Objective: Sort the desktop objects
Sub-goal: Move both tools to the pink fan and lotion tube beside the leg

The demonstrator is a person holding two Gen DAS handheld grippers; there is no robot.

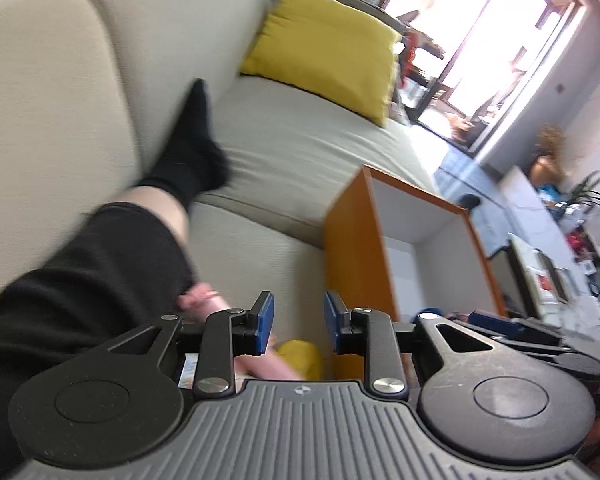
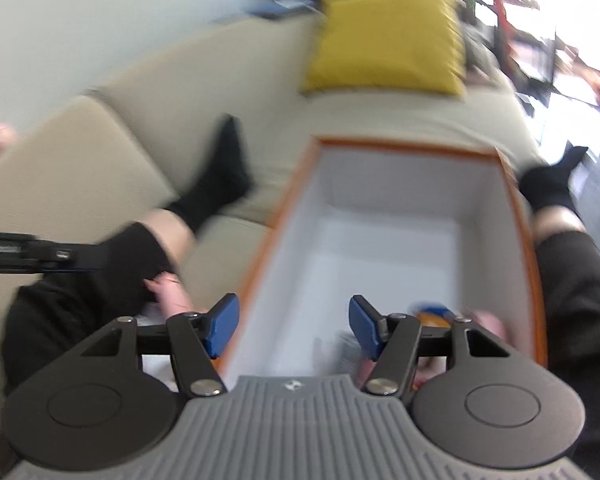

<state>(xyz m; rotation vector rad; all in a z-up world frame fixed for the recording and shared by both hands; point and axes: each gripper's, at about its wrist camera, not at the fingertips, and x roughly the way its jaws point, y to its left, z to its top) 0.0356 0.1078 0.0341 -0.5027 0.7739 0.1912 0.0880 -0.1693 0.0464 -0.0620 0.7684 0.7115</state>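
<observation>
An orange box with a white inside (image 1: 352, 248) stands on the beige sofa between the person's legs; the right wrist view looks down into it (image 2: 380, 224). My left gripper (image 1: 299, 326) is open and empty, just left of the box's orange wall, above a yellow object (image 1: 300, 356) and pink items (image 1: 204, 300). My right gripper (image 2: 294, 326) is open and empty over the near end of the box. A small orange and blue object (image 2: 434, 314) lies in the box's near right corner, partly hidden by my right finger.
A yellow cushion (image 1: 324, 48) leans on the sofa back (image 1: 40, 100). The person's legs in black socks (image 2: 220, 176) flank the box. The other gripper's black arm (image 2: 28, 256) shows at the left. Cluttered shelves and a bright window (image 1: 500, 40) lie beyond.
</observation>
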